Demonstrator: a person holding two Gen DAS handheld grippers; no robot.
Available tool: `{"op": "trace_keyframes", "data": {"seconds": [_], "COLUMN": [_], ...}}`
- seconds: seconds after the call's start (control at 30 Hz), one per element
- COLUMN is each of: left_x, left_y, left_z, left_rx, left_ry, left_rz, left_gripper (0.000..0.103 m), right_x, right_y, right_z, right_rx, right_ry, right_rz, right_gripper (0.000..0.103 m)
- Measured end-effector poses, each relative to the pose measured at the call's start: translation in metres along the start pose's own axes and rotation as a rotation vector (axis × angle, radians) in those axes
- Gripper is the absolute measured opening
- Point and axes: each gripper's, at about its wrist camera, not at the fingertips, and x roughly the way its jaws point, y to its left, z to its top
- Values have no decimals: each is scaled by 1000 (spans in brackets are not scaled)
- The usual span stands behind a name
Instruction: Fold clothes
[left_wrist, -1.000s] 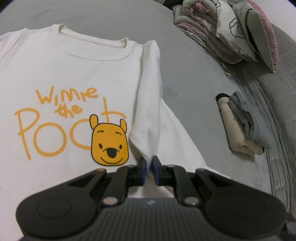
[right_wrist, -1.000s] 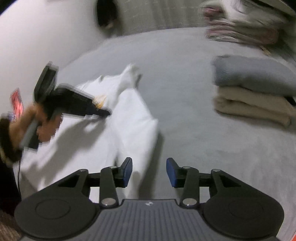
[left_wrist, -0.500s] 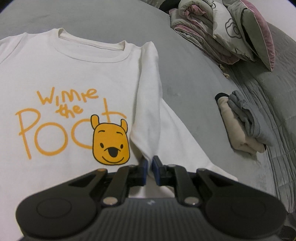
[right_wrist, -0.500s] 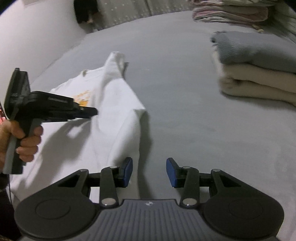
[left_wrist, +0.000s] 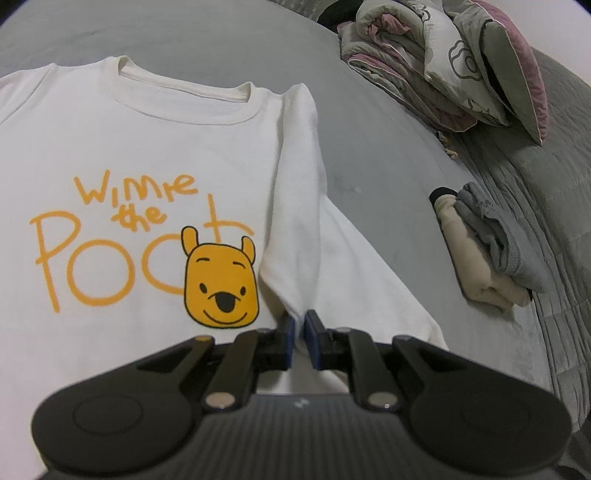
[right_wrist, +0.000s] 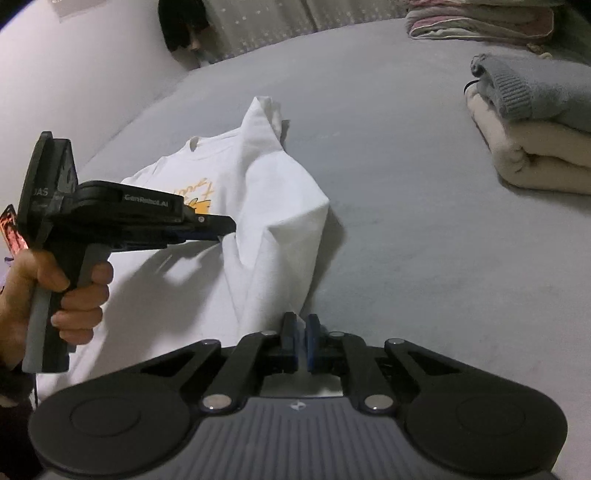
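White cotton, the shirt (left_wrist: 155, 177) lies flat on the grey bed (right_wrist: 406, 206), its length running away from both grippers. The left gripper (left_wrist: 299, 332) pinches a fold beside the print; the right gripper (right_wrist: 301, 334) has just clamped the near edge.

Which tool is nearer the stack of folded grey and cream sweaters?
Right. The right tool pinches the white printed T-shirt at its edge facing the stack; the left tool grips farther in, away from the stack.
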Motion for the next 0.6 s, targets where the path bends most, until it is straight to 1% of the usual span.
{"op": "trace_keyframes", "data": {"seconds": [0.13,0.27,0.37,0.57,0.6], "left_x": [0,0,1,0,0], "left_y": [0,2,2,2,2], "left_z": [1,1,1,1,1], "left_rx": [-7,-9,-10,-12,-11], "left_ry": [5,6,6,7,7], "left_rz": [-2,-6,-8,-4,-4], "left_gripper": [10,10,10,11,11], "right_x": [-15,-43,-50,-37,-36], "right_y": [-2,-17,-24,-16,-15], "right_z": [3,6,6,4,4], "right_rx": [15,80,99,78,76], "right_ry": [-47,-130,-137,-82,-84], "right_rz": [-74,-128,-109,-40,-35], "right_gripper": [7,7,7,9,9]}}
